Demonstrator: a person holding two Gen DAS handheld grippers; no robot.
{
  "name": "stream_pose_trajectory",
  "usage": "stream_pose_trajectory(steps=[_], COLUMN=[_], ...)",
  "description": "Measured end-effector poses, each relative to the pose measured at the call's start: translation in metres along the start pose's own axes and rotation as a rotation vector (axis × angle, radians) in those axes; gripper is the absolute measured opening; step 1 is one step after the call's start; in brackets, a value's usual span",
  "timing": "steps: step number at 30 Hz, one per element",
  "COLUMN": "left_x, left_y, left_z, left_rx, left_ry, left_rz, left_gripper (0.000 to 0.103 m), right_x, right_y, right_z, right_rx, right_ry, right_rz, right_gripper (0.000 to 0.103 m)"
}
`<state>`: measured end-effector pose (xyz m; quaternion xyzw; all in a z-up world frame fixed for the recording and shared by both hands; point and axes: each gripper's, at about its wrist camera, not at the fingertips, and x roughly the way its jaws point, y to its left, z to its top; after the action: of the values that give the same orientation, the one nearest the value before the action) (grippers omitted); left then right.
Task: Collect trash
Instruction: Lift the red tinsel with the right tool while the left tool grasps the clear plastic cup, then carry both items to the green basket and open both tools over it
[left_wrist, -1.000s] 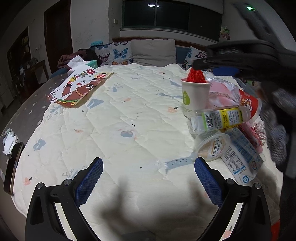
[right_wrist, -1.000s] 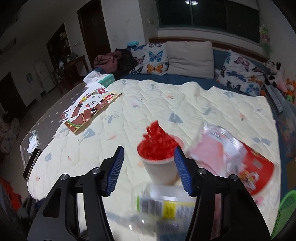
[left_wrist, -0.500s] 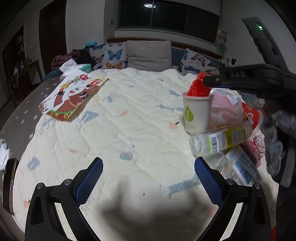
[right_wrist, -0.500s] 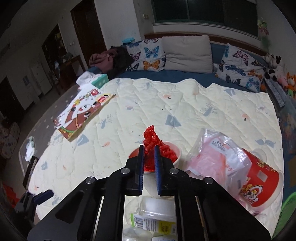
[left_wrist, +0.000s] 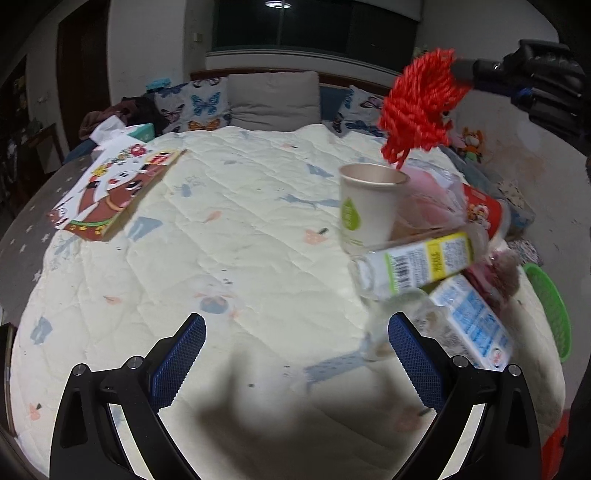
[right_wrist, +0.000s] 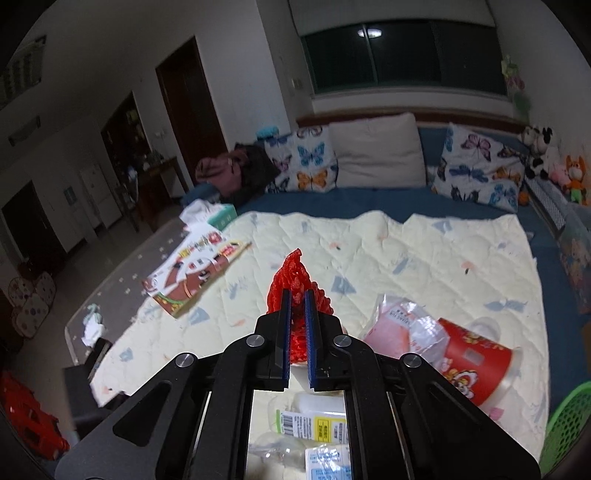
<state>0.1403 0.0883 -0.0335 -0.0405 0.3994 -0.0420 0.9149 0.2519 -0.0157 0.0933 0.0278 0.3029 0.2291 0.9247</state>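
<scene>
My right gripper (right_wrist: 297, 295) is pinching a bundle of bright red yarn-like strands (left_wrist: 421, 107), blue pads pressed together on it. In the left wrist view the bundle hangs clear in the upper right of the frame, above the rim of the white paper cup with a green drop mark (left_wrist: 364, 206), its long axis slanting from the clamped end at upper right down to loose ends at lower left. In the right wrist view its tip pokes up past my pads at centre frame. My left gripper (left_wrist: 295, 363) stands spread wide with nothing between its pads, low over the cream quilted bedspread (left_wrist: 240, 229). Below the cup lies a clear plastic bottle with a yellow-green label (left_wrist: 417, 264), blurred, probably on its side.
</scene>
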Motion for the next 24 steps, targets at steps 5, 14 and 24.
stream_pose_trajectory(steps=[5,14,24], left_x=[-0.011,0.002,0.028], left_y=[-0.015,-0.047,-0.043], left_z=[-0.001,-0.010,-0.012], left_rx=[0.039,0.171,0.191], left_ry=[-0.046,-0.023,0.057], left_rz=[-0.049,-0.138,-0.165], left_gripper=[0.096,0.077,0.033], right_x=[-0.034,-0.079,-0.131], right_y=[-0.005,-0.019,-0.050], right_z=[-0.013,-0.043,-0.083], right_rx=[0.000,0.015,0.051], right_ry=[-0.027,-0.046,-0.062], right_rz=[-0.012,-0.048,-0.180], right_gripper=[0.007,0.007,0.007])
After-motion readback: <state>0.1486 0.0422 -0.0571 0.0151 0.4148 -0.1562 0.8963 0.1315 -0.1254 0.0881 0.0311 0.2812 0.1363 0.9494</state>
